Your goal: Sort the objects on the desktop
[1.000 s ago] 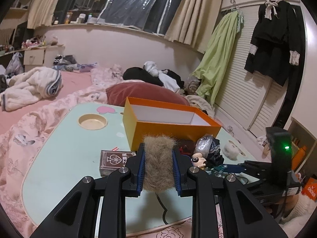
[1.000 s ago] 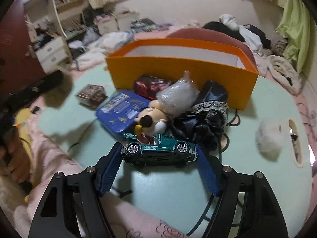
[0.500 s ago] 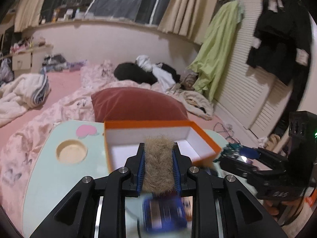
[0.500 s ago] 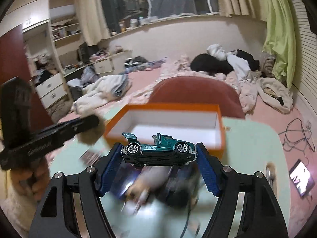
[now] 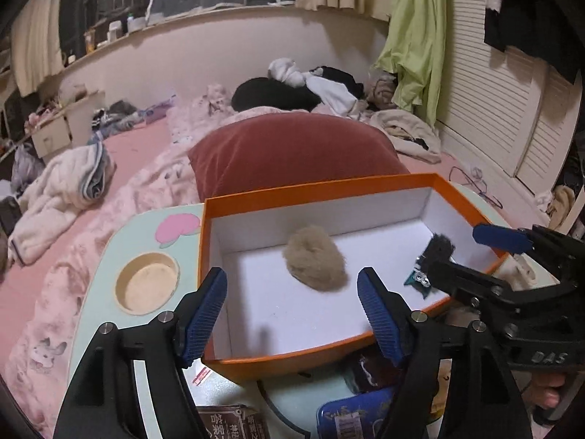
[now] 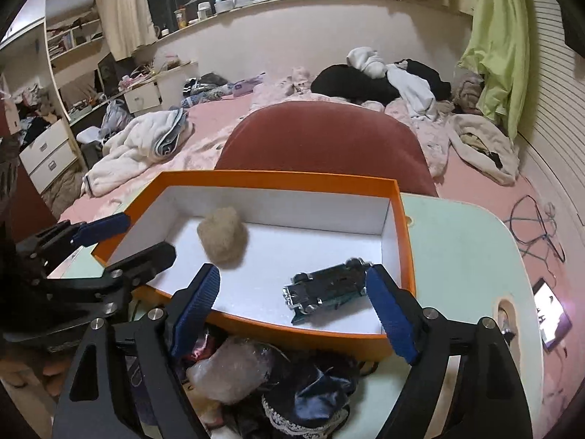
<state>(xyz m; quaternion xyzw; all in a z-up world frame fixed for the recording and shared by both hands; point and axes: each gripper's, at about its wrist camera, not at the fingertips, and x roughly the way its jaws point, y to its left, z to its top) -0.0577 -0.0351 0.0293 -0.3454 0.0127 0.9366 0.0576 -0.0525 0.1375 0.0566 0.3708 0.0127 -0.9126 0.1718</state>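
Observation:
An orange box (image 5: 292,355) with a white inside stands on the pale green table (image 5: 109,256). A tan fur ball (image 5: 316,263) lies inside it, also in the right wrist view (image 6: 223,236). A green toy car (image 6: 327,289) lies overturned in the box's right part, partly visible in the left wrist view (image 5: 418,281). My left gripper (image 5: 292,314) is open and empty over the box's near edge. My right gripper (image 6: 292,307) is open and empty, just above the car.
In front of the box (image 6: 278,333) lie a clear bag (image 6: 230,376), dark lace cloth (image 6: 310,402), a blue tin (image 5: 358,417) and a card pack (image 5: 234,422). A round recess (image 5: 146,281) is in the table's left. A red pillow (image 5: 296,153) lies behind the box.
Both grippers have moved over the box and opened. The fur ball has dropped from the left gripper and the car from the right one into the box.

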